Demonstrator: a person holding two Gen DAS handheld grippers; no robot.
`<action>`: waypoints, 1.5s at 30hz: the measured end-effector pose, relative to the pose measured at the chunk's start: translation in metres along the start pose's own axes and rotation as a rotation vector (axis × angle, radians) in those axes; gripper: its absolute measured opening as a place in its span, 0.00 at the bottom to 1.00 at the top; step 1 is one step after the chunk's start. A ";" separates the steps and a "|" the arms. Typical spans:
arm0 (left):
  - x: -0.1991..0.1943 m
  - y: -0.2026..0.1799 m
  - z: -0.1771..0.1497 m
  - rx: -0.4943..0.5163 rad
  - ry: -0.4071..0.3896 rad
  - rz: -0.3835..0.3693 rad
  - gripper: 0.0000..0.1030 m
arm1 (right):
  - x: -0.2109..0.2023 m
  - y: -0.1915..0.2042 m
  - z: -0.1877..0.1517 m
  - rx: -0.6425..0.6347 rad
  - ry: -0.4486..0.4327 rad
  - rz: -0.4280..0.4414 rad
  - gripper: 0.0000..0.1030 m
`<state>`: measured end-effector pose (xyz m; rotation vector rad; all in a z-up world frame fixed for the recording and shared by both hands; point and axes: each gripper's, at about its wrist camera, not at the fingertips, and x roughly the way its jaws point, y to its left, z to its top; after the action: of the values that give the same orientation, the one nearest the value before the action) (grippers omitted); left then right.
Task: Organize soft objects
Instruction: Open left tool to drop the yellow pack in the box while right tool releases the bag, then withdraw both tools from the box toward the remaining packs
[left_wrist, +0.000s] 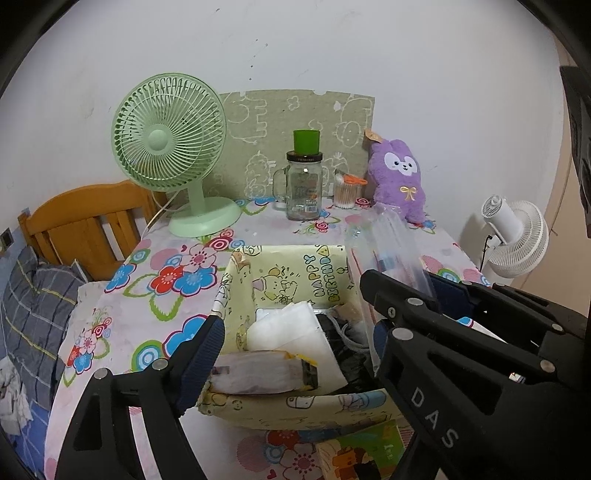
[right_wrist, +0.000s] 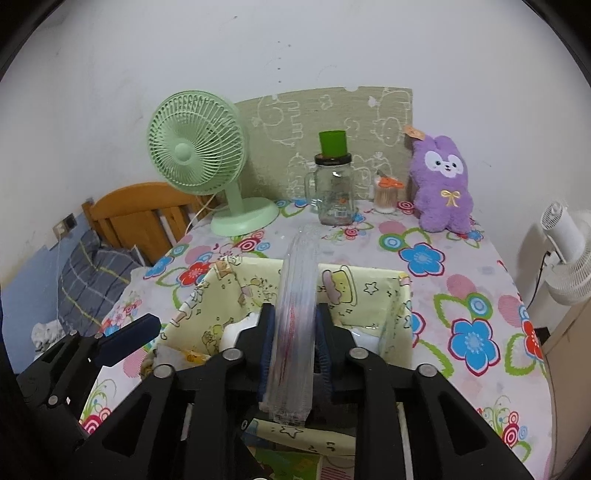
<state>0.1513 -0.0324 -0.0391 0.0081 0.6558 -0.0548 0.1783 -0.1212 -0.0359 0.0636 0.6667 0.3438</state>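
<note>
Your right gripper (right_wrist: 291, 350) is clamped on a clear packet (right_wrist: 295, 314), long axis running forward, directly above the box (right_wrist: 369, 280). The box lies straight below and ahead, so the drop is downward. Your left gripper (left_wrist: 295, 332) spreads wide, empty, straddling the box's left half. The plush (right_wrist: 443, 184) sits well apart, far right.
</note>
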 end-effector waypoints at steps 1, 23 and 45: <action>0.000 0.000 0.000 -0.002 0.001 0.000 0.82 | 0.000 0.001 0.000 -0.004 0.004 0.001 0.29; -0.044 0.001 -0.006 0.003 -0.057 -0.021 0.93 | -0.053 0.016 -0.007 -0.003 -0.073 -0.064 0.91; -0.095 -0.008 -0.027 0.024 -0.122 -0.048 0.93 | -0.111 0.028 -0.029 0.011 -0.139 -0.100 0.97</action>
<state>0.0592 -0.0348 -0.0021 0.0119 0.5332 -0.1083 0.0709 -0.1331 0.0125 0.0632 0.5325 0.2371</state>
